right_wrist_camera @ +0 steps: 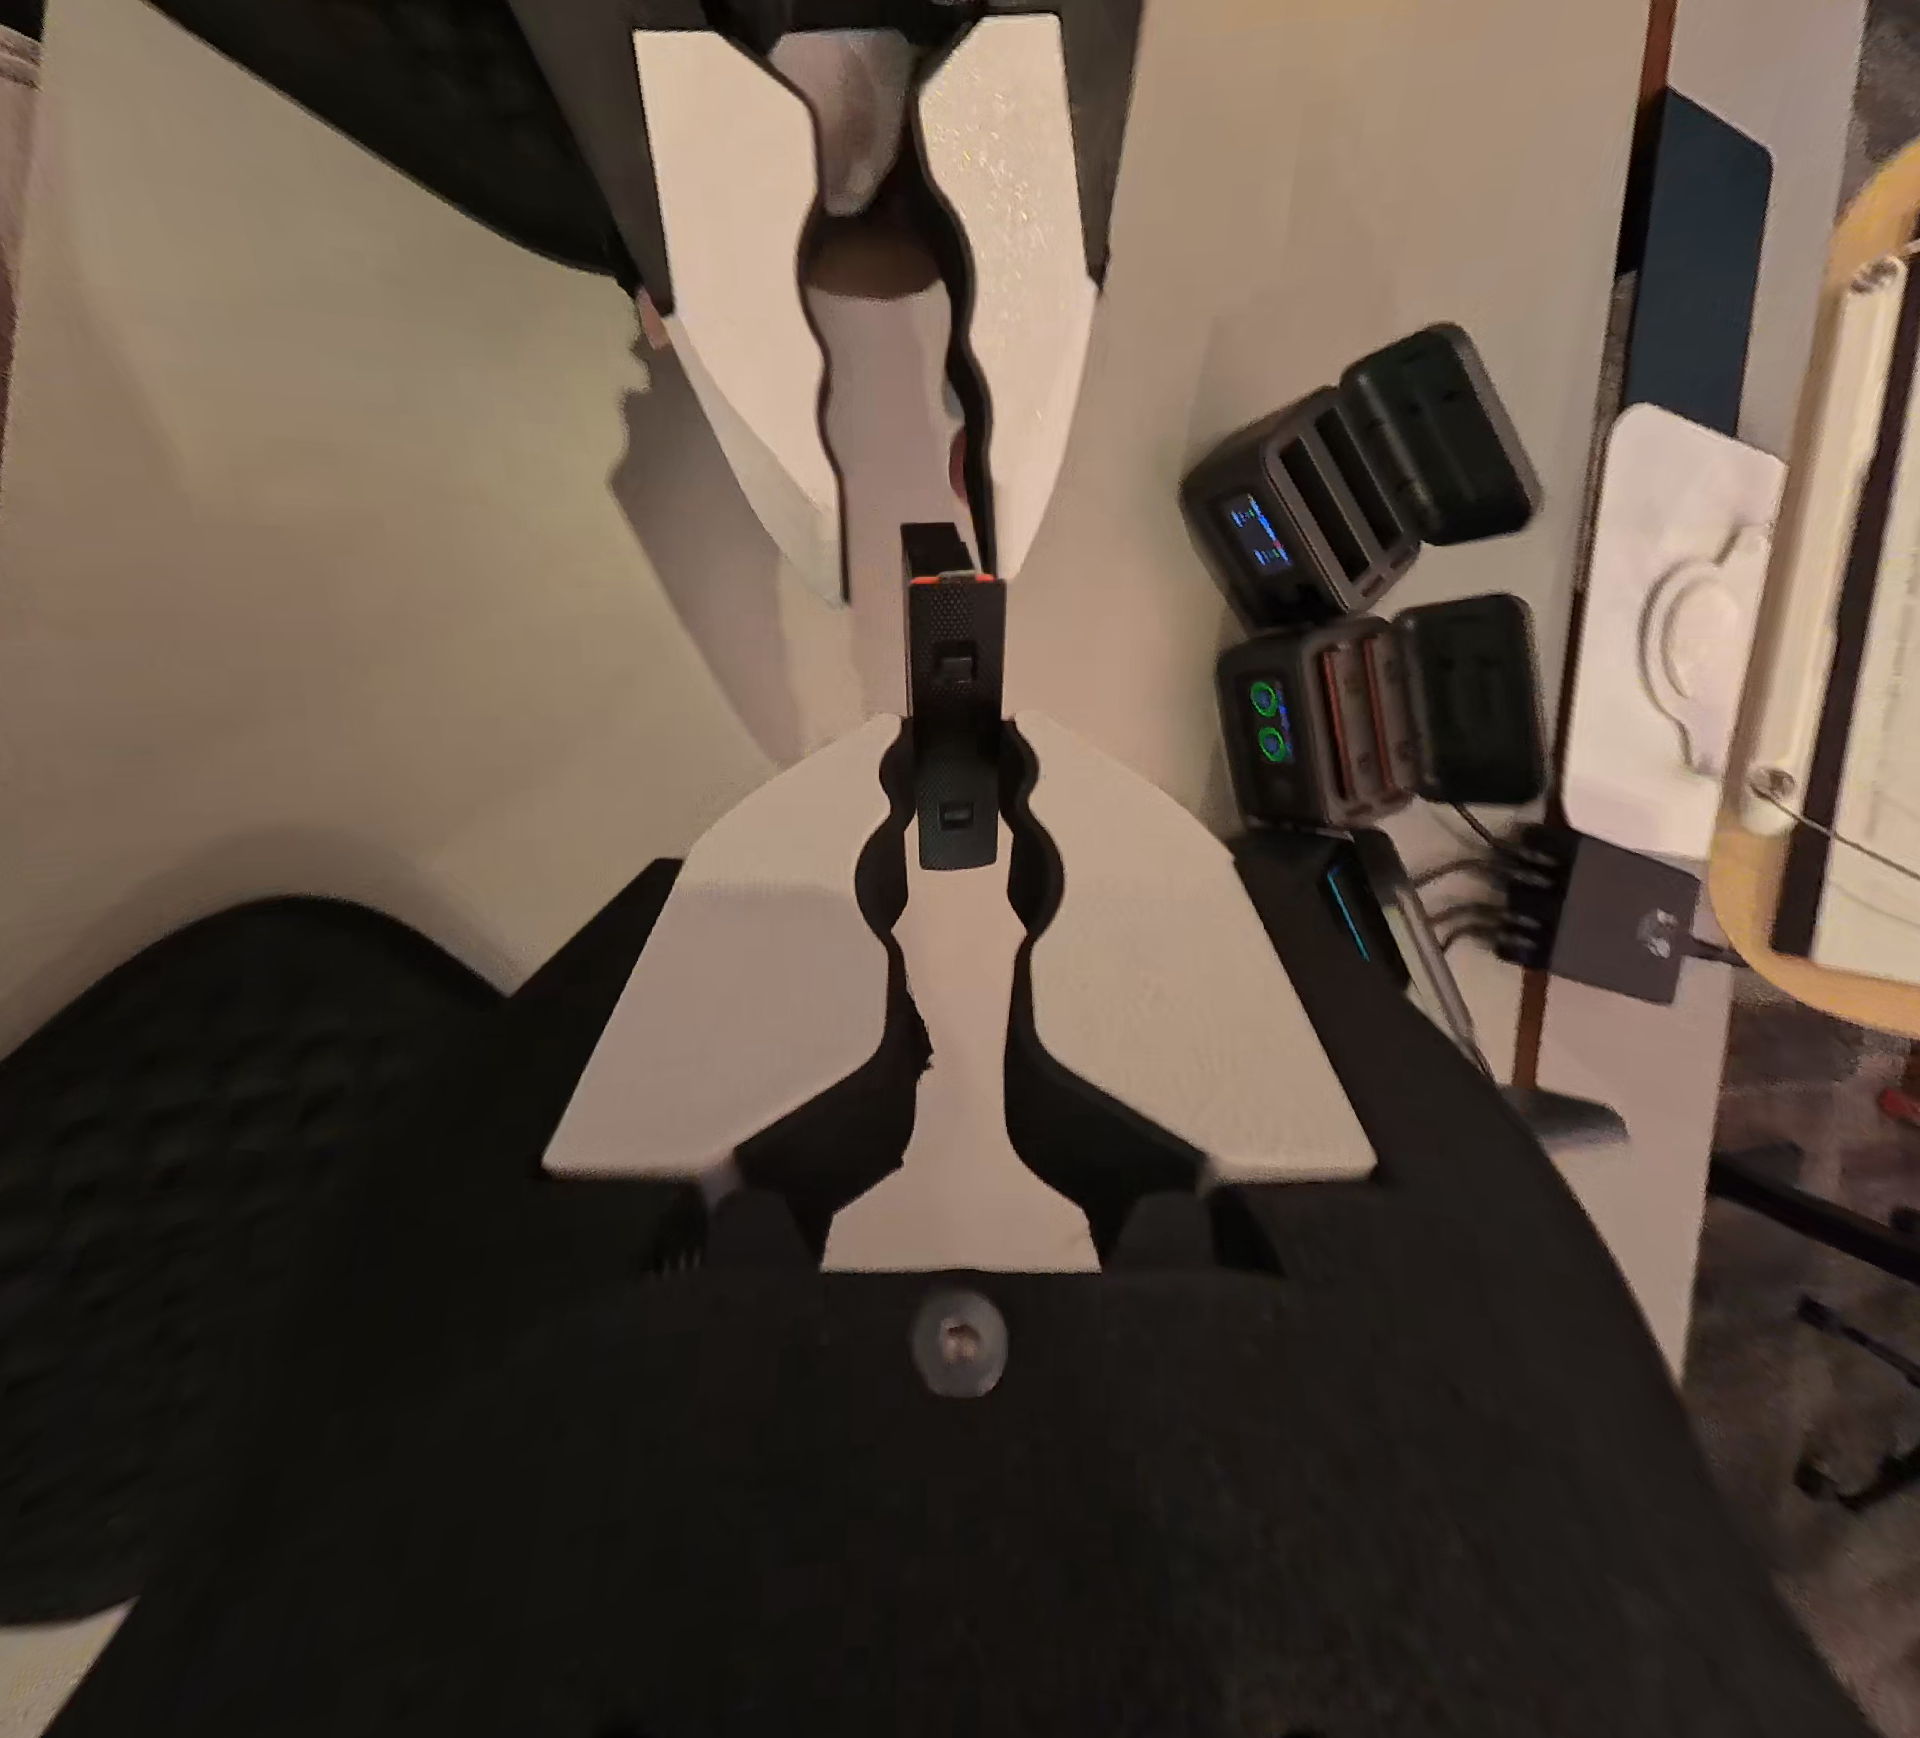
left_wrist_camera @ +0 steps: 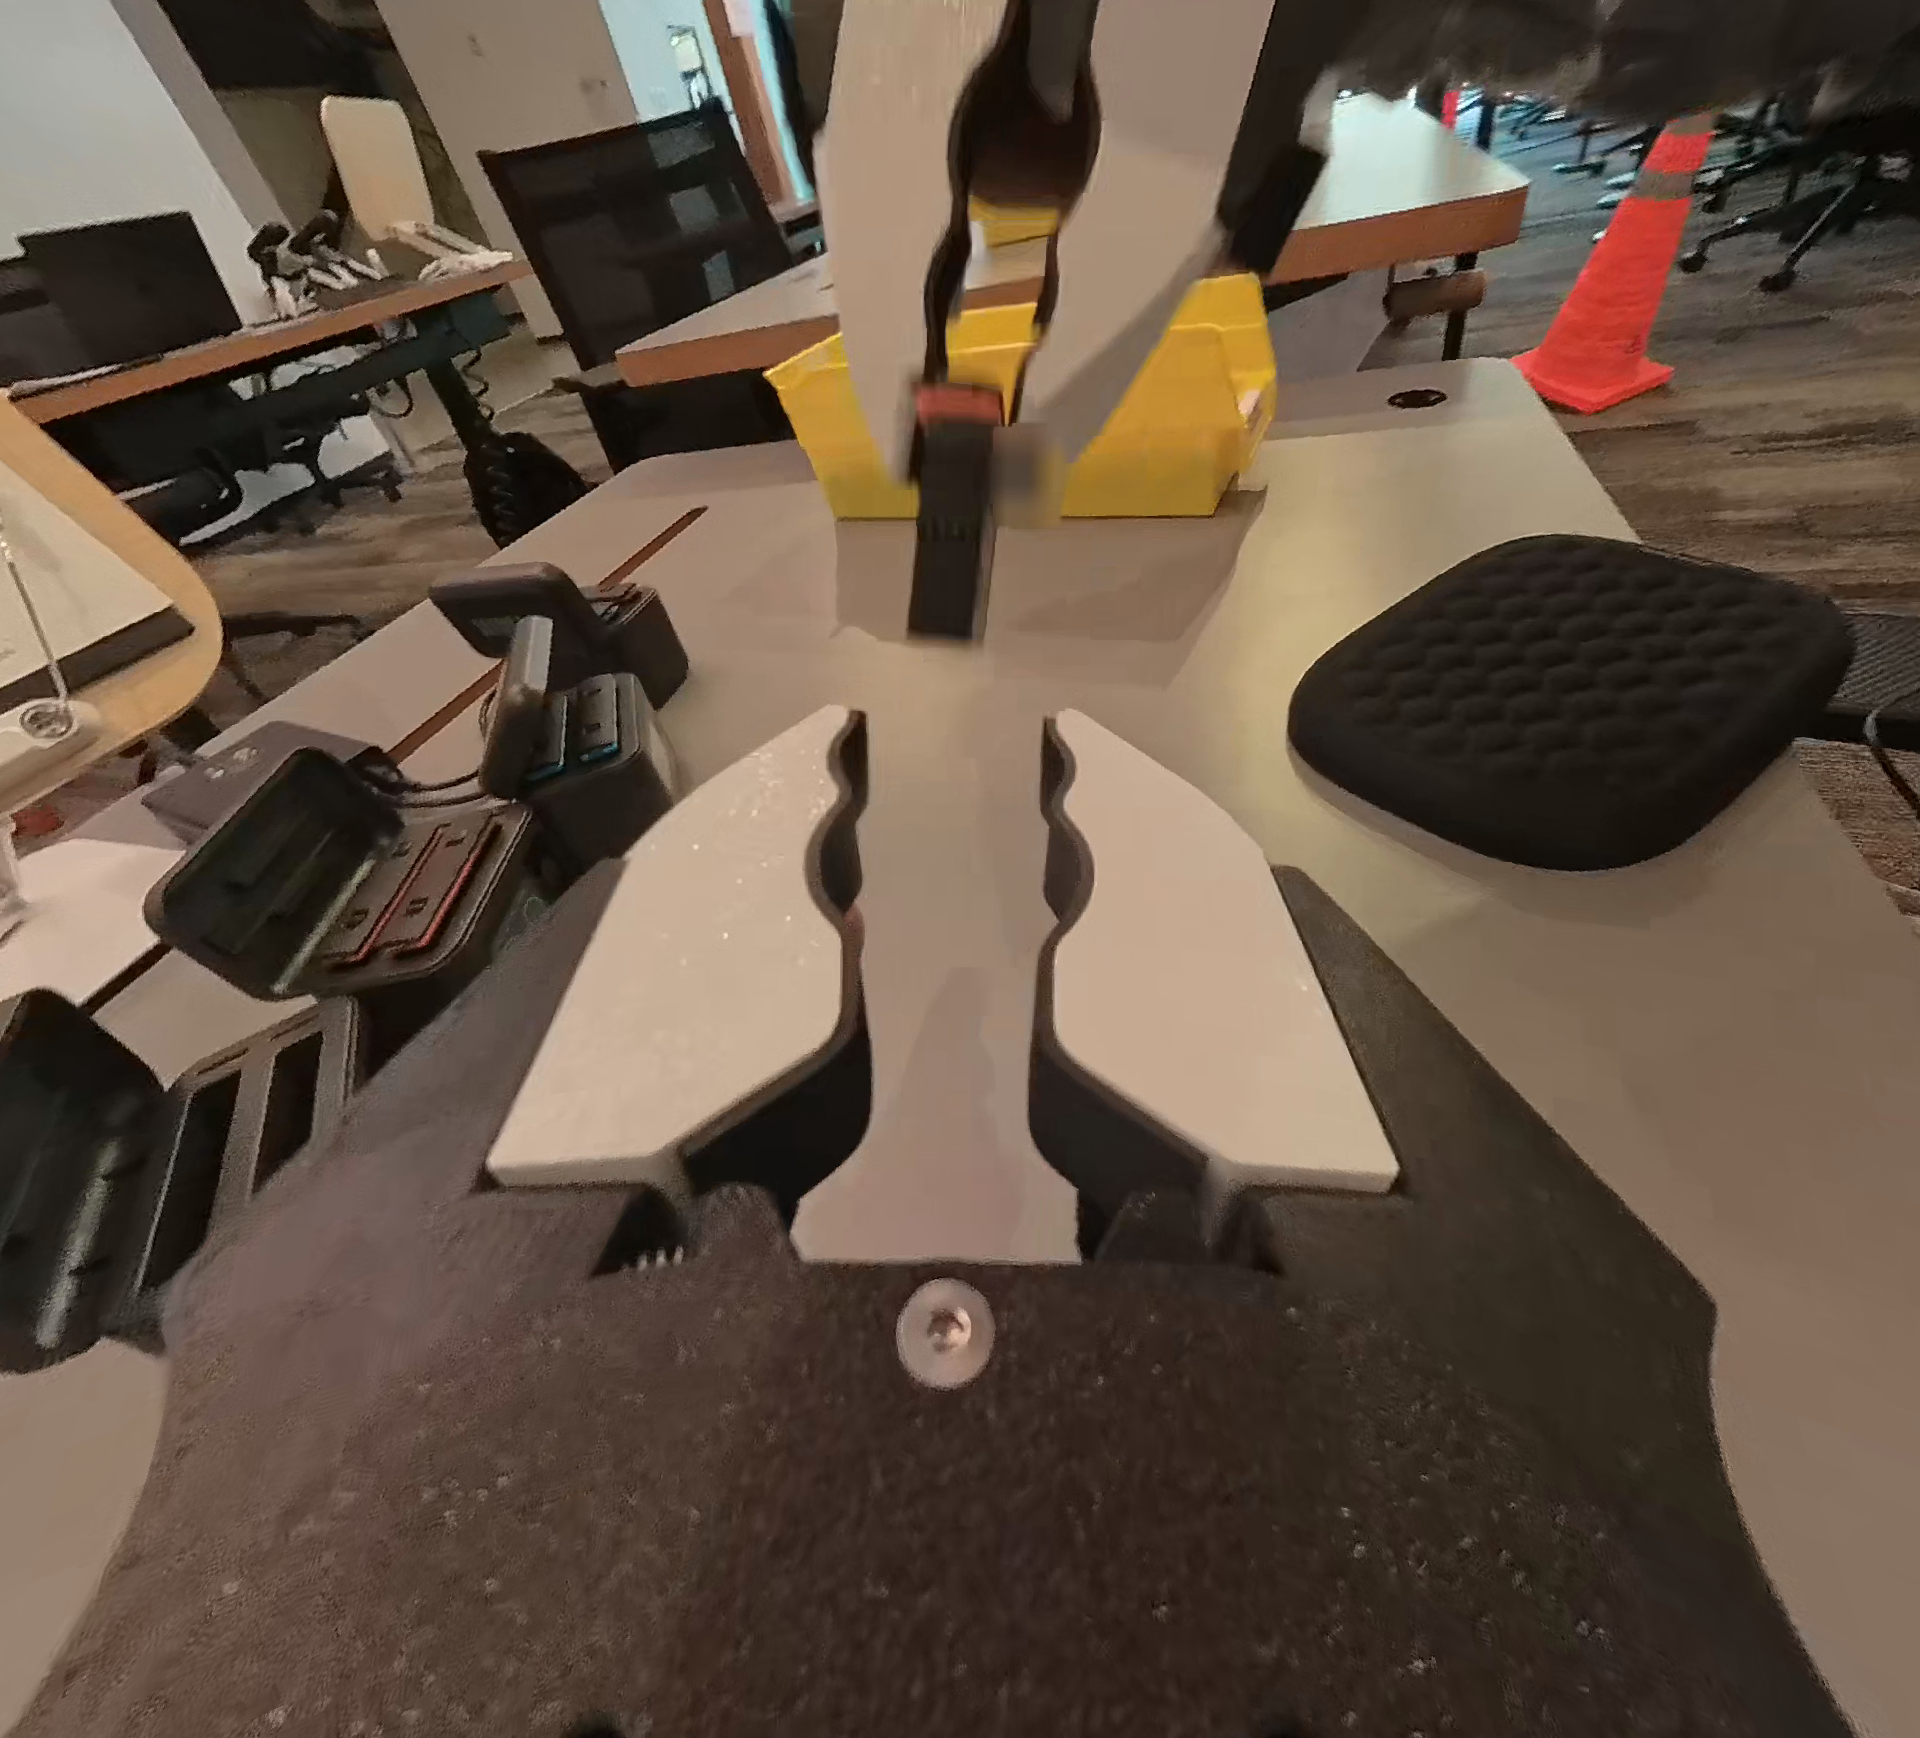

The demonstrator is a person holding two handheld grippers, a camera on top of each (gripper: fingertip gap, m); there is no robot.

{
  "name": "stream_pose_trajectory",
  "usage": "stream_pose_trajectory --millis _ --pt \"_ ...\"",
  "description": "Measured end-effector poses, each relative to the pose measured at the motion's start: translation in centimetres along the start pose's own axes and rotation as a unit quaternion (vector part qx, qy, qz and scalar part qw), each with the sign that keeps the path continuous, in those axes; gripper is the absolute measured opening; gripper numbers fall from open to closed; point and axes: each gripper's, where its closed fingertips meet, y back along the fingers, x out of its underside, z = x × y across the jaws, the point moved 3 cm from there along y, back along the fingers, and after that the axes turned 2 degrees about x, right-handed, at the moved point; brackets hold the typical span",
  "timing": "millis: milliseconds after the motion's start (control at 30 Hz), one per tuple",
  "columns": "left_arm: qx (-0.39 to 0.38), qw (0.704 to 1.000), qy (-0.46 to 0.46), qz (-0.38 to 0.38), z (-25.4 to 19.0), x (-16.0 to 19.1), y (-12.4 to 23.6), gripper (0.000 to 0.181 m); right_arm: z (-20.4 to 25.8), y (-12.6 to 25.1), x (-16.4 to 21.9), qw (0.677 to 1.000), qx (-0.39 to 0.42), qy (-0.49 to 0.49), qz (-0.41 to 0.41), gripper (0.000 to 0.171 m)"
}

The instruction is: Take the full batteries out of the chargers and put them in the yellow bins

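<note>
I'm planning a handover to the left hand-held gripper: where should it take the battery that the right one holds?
Probably the free end of the battery, which sticks out past the fingertips of the right hand-held gripper. The open left hand-held gripper faces that end, so come straight on and close on its two long sides, clear of the other fingers.

Your views are warmly, dimly lit from above; motion blur smears the battery [left_wrist_camera: 951, 525], and edges bow around it.

battery [right_wrist_camera: 954, 732]: black, orange end
bin [left_wrist_camera: 1143, 431]: yellow
pad [left_wrist_camera: 1558, 701]: black, honeycomb
cone [left_wrist_camera: 1621, 275]: orange
table [left_wrist_camera: 1455, 1013]: grey
</note>
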Motion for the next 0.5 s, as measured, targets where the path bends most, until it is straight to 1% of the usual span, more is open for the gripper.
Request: stream_pose_trajectory --millis 133,200,300,400,500 --pt "-0.025 1.000 0.011 0.006 1.0 0.3 0.1 0.034 -3.1 5.0 2.4 0.998 0.046 -0.018 0.044 0.014" --pt "-0.037 0.999 0.017 0.012 1.4 0.6 0.2 0.034 -4.8 8.3 4.7 0.993 0.077 -0.030 0.084 0.014" --pt "-0.048 0.998 0.023 0.022 1.9 1.1 0.3 0.031 -6.4 13.4 9.2 0.980 0.113 -0.051 0.157 0.014" --pt "-0.055 0.998 0.018 0.031 2.1 1.5 0.3 0.030 -6.1 17.6 14.7 0.961 0.121 -0.084 0.232 0.014" --pt "-0.056 0.998 0.018 0.038 2.1 1.8 0.1 0.030 -3.4 19.7 20.5 0.941 0.097 -0.124 0.298 0.014"
